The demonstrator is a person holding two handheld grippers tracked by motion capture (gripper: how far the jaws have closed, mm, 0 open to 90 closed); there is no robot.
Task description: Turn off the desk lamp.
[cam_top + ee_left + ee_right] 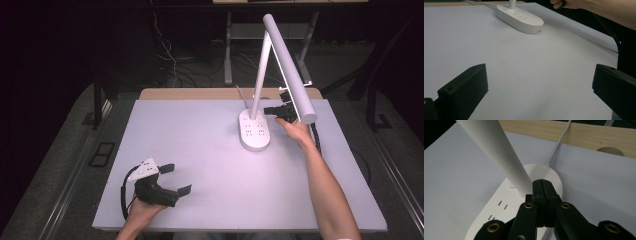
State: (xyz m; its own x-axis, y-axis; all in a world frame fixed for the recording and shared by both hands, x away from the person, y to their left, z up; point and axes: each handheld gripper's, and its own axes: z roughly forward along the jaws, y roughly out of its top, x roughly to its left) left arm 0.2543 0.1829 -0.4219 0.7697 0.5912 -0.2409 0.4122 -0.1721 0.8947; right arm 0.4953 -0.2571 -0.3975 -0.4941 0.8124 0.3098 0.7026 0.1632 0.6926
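The right gripper has its jaws clenched flat against each other with nothing between them. In the right gripper view their joined tips sit just above the white lamp base, close beside the foot of the lamp's slanted white stem; whether they touch the stem cannot be told. A small round button shows on the base next to the stem, and slot pairs mark its top. A white cord runs from the base toward the wooden edge at the far side.

From the high view, the right gripper sits beside the lamp at the far right of the pale bench, under the lamp's long tubular head, held by the person's right hand.

The left gripper rests near the bench's front left corner in the left hand, well apart from the lamp. Its jaws are released and spread wide, with bare bench surface between them in the left gripper view, which looks across toward the lamp base.
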